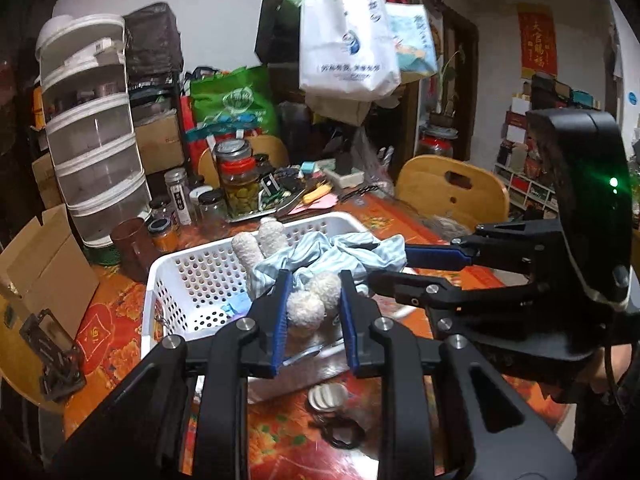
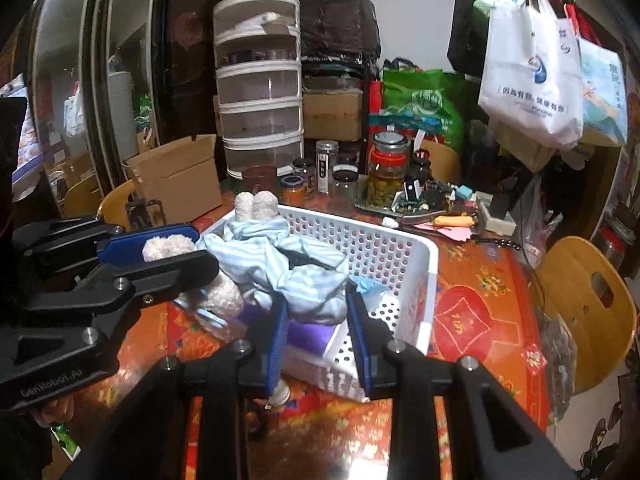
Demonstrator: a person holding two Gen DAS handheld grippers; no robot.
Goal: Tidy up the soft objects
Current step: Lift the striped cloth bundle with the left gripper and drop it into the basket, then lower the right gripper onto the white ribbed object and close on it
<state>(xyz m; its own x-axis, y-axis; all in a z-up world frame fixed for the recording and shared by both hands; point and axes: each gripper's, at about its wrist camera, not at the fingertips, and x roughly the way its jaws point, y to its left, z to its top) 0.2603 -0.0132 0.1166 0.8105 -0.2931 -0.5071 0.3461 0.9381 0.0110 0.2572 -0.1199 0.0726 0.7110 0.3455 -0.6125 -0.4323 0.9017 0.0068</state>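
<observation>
I am holding a plush toy (image 1: 316,300), white and fuzzy, dressed in pale blue striped cloth (image 1: 352,252), just over the near end of a white plastic basket (image 1: 192,276). My left gripper (image 1: 314,304) has its jaws clamped on one fuzzy white limb. My right gripper (image 2: 316,312) has its jaws clamped on a bunch of the striped cloth. The toy sags between the two, its ears (image 1: 260,240) up over the basket.

To do this well, I judge I should carry both ends together, clear the near rim, lower the toy flat into the basket, then let go one side at a time so it does not flop out.

The basket sits on a table (image 2: 480,300) with an orange and red patterned cover. Beyond its far rim stand glass jars (image 2: 388,172), close by. A cardboard box (image 2: 176,180) and a tall drawer tower (image 2: 260,92) stand farther off, and a wooden chair (image 2: 592,304) to the right. The clearest room is straight above the basket.
</observation>
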